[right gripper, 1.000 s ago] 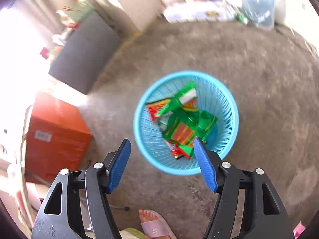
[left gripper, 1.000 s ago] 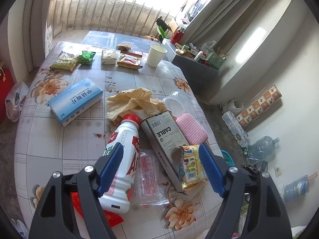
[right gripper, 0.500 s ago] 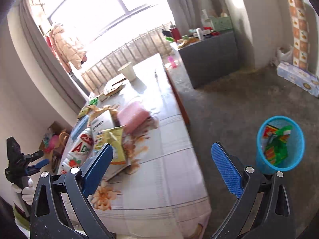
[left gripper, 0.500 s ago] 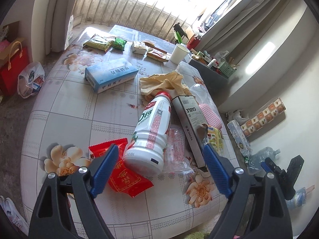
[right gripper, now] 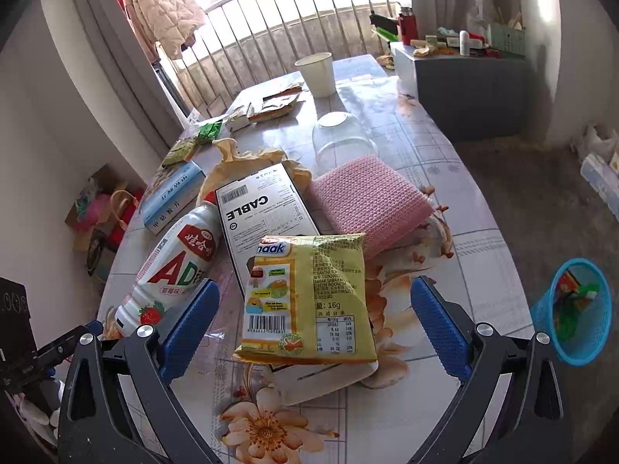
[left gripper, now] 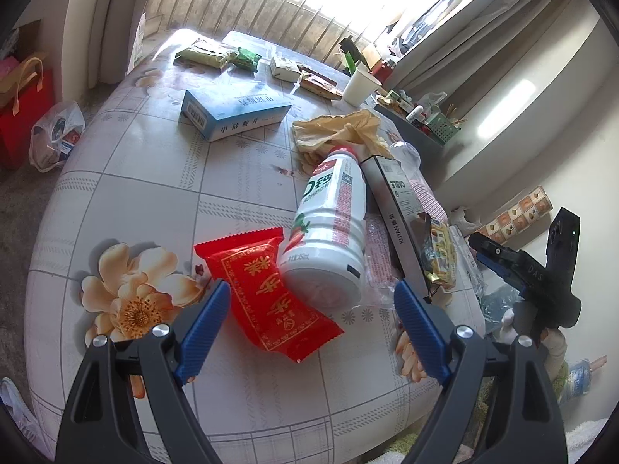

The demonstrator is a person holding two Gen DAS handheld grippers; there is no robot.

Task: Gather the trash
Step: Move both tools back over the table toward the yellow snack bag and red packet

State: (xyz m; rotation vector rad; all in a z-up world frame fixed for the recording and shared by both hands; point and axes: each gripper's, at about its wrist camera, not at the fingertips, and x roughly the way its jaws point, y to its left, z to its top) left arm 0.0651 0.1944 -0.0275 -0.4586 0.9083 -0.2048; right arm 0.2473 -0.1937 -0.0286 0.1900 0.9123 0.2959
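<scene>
Since a second ago the right claw (right gripper: 311, 323) has swung away from the blue basket (right gripper: 572, 309) on the floor and back over the tabletop (right gripper: 445, 162), its jaws having just been opening; they now stand wide apart with nothing gripped, framing a yellow snack packet (right gripper: 309, 297) that lies on a white cable box (right gripper: 263, 208). That basket, with green and red wrappers inside, now sits at the far right of the right wrist view. Meanwhile the left claw (left gripper: 311, 319) has dropped closer to the near end of the tabletop, its jaws also having just been opening, wide and empty, above a red wrapper (left gripper: 267, 294) and the base of a white drink bottle (left gripper: 329, 232) lying on its side. Just beside the bottle is a clear crumpled wrapper (left gripper: 377, 259). Farther back lie a tan crumpled bag (left gripper: 340, 131), a blue box (left gripper: 236, 110), a pink cloth (right gripper: 371, 197) and a white paper cup (left gripper: 361, 85).
</scene>
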